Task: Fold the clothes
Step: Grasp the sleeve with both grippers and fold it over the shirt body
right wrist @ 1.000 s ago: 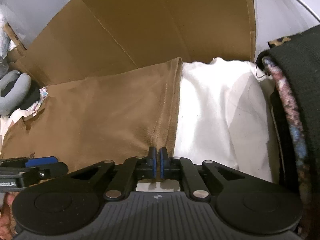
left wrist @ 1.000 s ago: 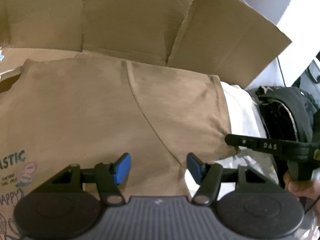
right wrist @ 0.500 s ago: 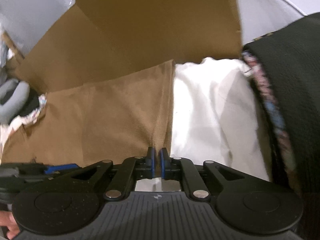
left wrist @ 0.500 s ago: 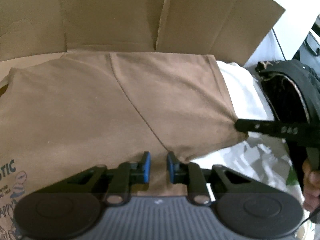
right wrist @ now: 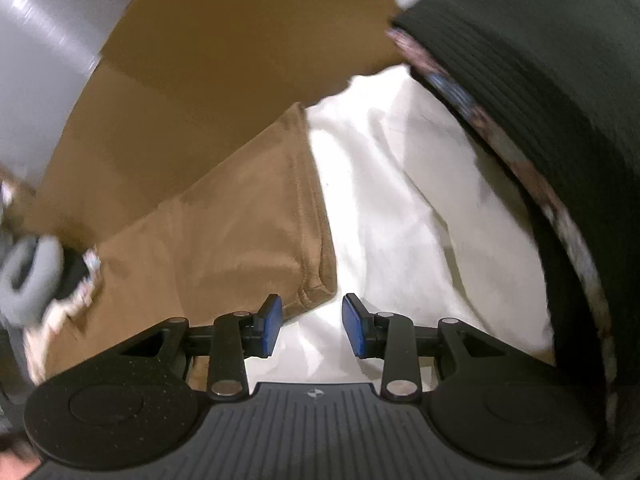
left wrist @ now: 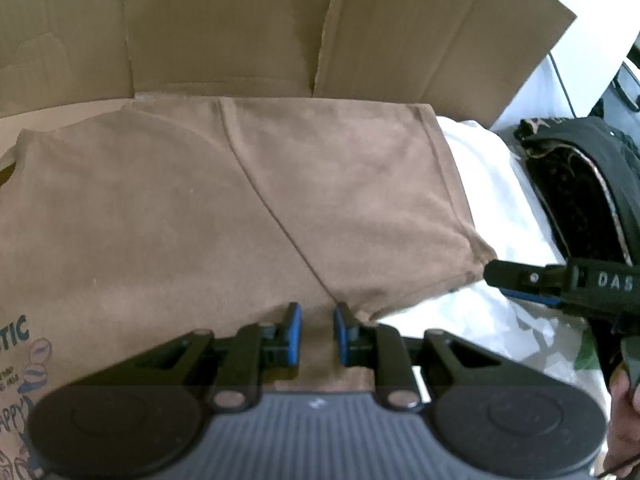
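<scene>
Left wrist view: left tongs (left wrist: 316, 334) clench a fold of the brown shirt (left wrist: 200, 208) near the armpit seam; right tongs (right wrist: 312, 326), jaws just opened, hold nothing (sleeve hem (right wrist: 316, 284) beside them). Soft, limp cloth; pinch hems. Cardboard (left wrist: 280, 28) behind.

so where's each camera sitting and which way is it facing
Left wrist: on the left gripper, angled down over the brown shirt toward the cardboard; the right gripper and a hand show at right.
Right wrist: on the right gripper, its jaws just opened off the shirt's corner, facing the white cloth and a dark garment.
Shared: shirt, cardboard, white cloth.
</scene>
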`<move>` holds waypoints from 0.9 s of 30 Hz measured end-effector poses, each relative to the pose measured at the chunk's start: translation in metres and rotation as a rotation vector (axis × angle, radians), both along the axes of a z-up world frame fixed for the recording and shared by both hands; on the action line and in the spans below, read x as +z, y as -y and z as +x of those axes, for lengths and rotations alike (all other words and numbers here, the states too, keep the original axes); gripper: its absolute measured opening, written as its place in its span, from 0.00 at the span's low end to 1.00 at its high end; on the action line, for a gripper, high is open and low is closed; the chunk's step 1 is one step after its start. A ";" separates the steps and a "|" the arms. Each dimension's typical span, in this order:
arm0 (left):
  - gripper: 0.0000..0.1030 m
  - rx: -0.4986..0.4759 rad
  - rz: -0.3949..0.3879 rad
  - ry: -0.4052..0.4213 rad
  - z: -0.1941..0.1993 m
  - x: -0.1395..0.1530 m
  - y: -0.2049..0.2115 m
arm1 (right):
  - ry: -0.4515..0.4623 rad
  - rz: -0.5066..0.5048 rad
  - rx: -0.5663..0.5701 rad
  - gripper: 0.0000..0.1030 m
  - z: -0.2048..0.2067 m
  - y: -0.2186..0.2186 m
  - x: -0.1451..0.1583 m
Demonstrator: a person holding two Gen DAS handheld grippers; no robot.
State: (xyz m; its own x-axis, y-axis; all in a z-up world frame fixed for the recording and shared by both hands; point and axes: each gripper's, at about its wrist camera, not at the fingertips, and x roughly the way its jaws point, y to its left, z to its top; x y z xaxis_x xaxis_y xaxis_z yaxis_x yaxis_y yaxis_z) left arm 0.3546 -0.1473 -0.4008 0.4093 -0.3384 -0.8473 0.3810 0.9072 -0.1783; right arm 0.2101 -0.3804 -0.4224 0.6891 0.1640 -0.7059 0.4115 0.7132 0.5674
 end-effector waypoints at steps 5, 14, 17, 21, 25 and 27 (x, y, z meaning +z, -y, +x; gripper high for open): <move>0.18 0.001 -0.013 0.002 -0.002 -0.002 -0.002 | -0.009 0.117 -0.062 0.39 0.003 0.001 -0.011; 0.18 0.006 -0.040 -0.007 -0.001 0.002 -0.007 | 0.006 0.165 -0.084 0.07 0.021 0.005 -0.016; 0.20 0.011 -0.057 -0.005 -0.003 0.008 -0.011 | 0.037 0.154 -0.059 0.03 0.025 0.005 -0.009; 0.20 0.001 -0.075 0.012 -0.009 0.014 -0.014 | 0.081 0.120 -0.020 0.03 0.031 0.001 0.007; 0.03 -0.052 -0.093 0.056 -0.017 0.020 -0.013 | 0.113 0.098 0.000 0.03 0.036 0.000 0.021; 0.03 -0.077 -0.072 0.066 -0.019 0.021 -0.009 | 0.125 0.089 0.007 0.03 0.038 -0.001 0.027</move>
State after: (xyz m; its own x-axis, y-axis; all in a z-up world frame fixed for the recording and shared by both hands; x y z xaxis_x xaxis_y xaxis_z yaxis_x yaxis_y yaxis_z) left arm 0.3353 -0.1384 -0.3796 0.4343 -0.4294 -0.7918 0.4618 0.8609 -0.2136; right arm 0.2480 -0.3791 -0.3956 0.7694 0.2271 -0.5970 0.3291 0.6600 0.6753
